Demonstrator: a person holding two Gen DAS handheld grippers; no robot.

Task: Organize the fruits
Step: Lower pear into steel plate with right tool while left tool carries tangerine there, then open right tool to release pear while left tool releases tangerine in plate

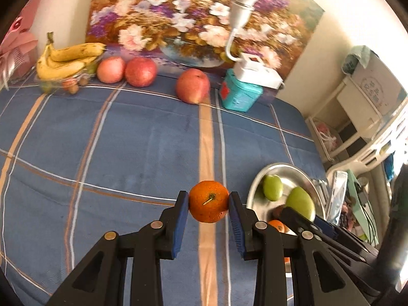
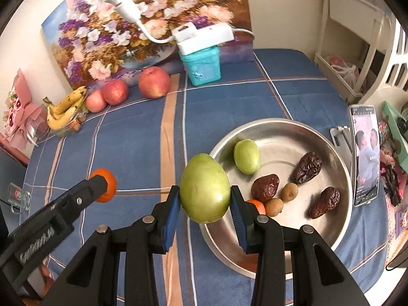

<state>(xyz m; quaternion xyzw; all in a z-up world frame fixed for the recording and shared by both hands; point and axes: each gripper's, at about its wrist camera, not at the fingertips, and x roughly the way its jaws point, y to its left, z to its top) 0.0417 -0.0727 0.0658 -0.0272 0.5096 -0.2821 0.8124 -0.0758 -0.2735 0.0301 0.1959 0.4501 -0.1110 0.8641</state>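
Orange (image 1: 208,201) is clamped between the pads of the left hand-held gripper (image 1: 208,204), above the tabletop (image 1: 114,140). Green fruit (image 2: 204,188) is gripped by the right hand-held gripper (image 2: 204,201), just left of the metal bowl (image 2: 341,178) beyond.

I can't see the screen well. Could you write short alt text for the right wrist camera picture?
A hand-held gripper clamps a large green fruit above the near left rim of a metal bowl holding a smaller green fruit, three dried dates and other small fruits. To the left, a second hand-held gripper holds an orange over a blue checked tablecloth; apples and bananas lie behind.
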